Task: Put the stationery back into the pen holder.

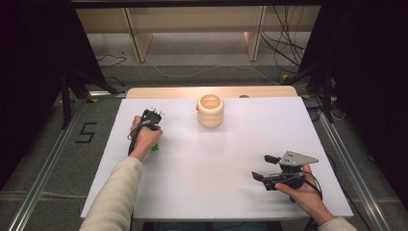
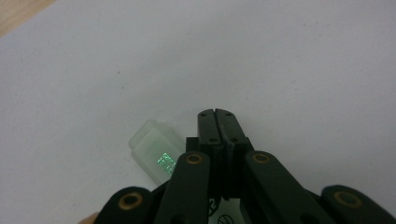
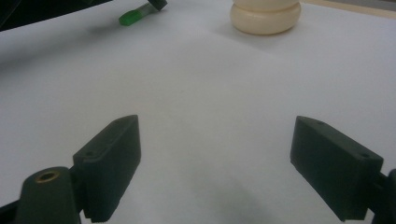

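High view showed my left gripper [image 1: 155, 144] held upright at the left part of the white table [image 1: 216, 159], pointing down at the surface. A small green thing [image 1: 155, 147] peeked out just under my left hand [image 1: 144, 135]. Left gripper view showed the two black jaws pressed together with nothing between them, their tips just above or on the white surface; I could not tell which. Just beside the jaws, on their left in that view, lay a small translucent block [image 2: 155, 149] with a green glint on it, and the jaws were beside it, not around it. In the right gripper view the same thing looked like a green piece [image 3: 132, 17] lying on the table, far away at the top left.

My right gripper [image 1: 263, 167] rested low at the right front part of the table, lying on its side. Its jaws were spread wide and they held nothing; only bare white table was between them.

A cream stack of rings [image 1: 210, 110] stood at the back middle of the table, well apart from both grippers.
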{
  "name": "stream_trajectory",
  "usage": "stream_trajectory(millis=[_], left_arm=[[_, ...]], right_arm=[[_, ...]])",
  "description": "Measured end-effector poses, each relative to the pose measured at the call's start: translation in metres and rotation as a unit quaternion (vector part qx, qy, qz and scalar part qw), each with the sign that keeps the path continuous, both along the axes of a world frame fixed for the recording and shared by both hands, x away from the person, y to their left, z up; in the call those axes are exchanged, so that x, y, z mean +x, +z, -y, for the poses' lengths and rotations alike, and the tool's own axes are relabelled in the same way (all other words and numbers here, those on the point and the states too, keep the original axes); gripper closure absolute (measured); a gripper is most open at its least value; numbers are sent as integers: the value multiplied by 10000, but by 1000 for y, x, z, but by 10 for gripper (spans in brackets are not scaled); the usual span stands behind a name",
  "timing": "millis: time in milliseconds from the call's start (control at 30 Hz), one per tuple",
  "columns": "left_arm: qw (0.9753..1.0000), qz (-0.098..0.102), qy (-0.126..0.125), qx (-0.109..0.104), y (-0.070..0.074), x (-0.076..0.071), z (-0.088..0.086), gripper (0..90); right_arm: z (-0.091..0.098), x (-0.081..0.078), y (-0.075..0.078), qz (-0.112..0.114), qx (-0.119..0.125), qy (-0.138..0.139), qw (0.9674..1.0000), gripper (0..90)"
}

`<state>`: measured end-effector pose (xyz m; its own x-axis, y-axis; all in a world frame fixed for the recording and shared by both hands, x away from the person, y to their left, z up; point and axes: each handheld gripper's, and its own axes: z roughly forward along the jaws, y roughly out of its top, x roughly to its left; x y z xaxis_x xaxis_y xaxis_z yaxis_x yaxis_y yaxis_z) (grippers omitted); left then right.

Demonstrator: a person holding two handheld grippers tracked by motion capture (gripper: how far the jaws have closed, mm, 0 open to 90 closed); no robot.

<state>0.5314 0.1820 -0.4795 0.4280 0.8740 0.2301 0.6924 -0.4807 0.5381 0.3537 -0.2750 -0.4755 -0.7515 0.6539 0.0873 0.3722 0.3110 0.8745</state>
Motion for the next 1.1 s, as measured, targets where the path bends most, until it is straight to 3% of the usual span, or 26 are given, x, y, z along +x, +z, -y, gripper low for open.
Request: stream_trajectory(millis=[400, 733, 833, 1100], left_arm=[[9996, -183, 231, 40, 2, -3, -10, 900], [9984, -375, 303, 282, 7, -12, -21, 900], [9968, -539, 416, 427, 9, -16, -25, 900], [9934, -864, 567, 491, 12, -26, -29, 900]], right_arm=[[0, 0, 0, -23, -11, -3, 10000, 172], [0, 0, 0, -23, -35, 22, 10000, 172], [0, 0, -1, -29, -40, 20, 10000, 172], [-1, 0, -1, -44, -28, 14, 10000, 172]])
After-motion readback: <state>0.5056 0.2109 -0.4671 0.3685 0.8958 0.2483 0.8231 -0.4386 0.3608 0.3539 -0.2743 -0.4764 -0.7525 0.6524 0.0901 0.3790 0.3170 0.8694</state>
